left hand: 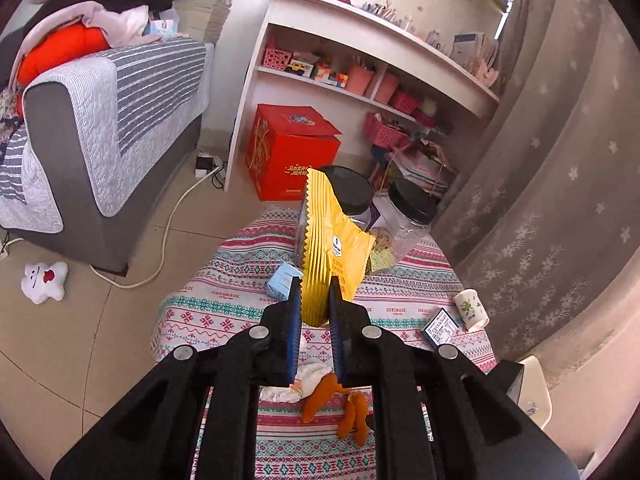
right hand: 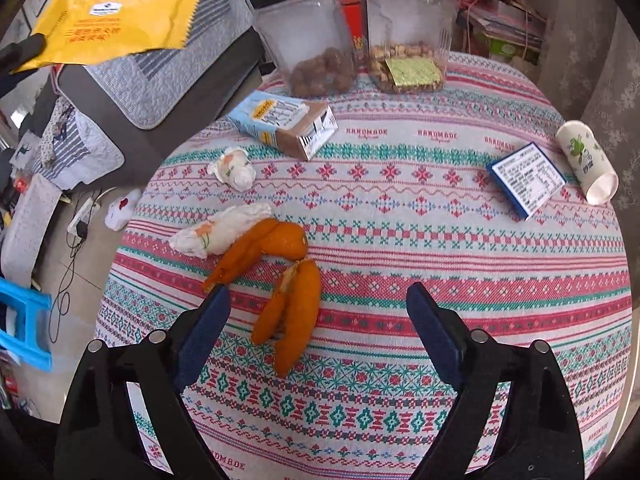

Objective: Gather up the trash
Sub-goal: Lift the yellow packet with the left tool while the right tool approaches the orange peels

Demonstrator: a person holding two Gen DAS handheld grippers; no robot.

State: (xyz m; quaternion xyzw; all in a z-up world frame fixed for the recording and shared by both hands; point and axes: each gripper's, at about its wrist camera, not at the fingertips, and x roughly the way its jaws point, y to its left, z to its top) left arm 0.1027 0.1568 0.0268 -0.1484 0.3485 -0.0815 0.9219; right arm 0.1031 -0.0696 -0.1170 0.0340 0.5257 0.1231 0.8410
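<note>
The round table (right hand: 440, 240), covered by a patterned cloth, fills the right wrist view. Two lidded clear jars (right hand: 308, 36) stand at its 12 o'clock edge. The yellow wrapper (left hand: 328, 248) is lifted clear of the table, clamped edge-on between the closed blue pads of the left gripper (left hand: 315, 300); in the right wrist view it appears at 10 o'clock. The right gripper (right hand: 318, 308) hovers above the cloth, jaws spread wide and holding nothing. Orange peel (right hand: 280, 276) lies between its fingers, nearer the left one. A milk carton (right hand: 280, 120) lies at 11 o'clock, a paper cup (right hand: 588, 160) on its side at 2 o'clock, just beside a blue box (right hand: 526, 178). Two crumpled tissues (right hand: 234, 168) lie near the peel at 10 o'clock.
</note>
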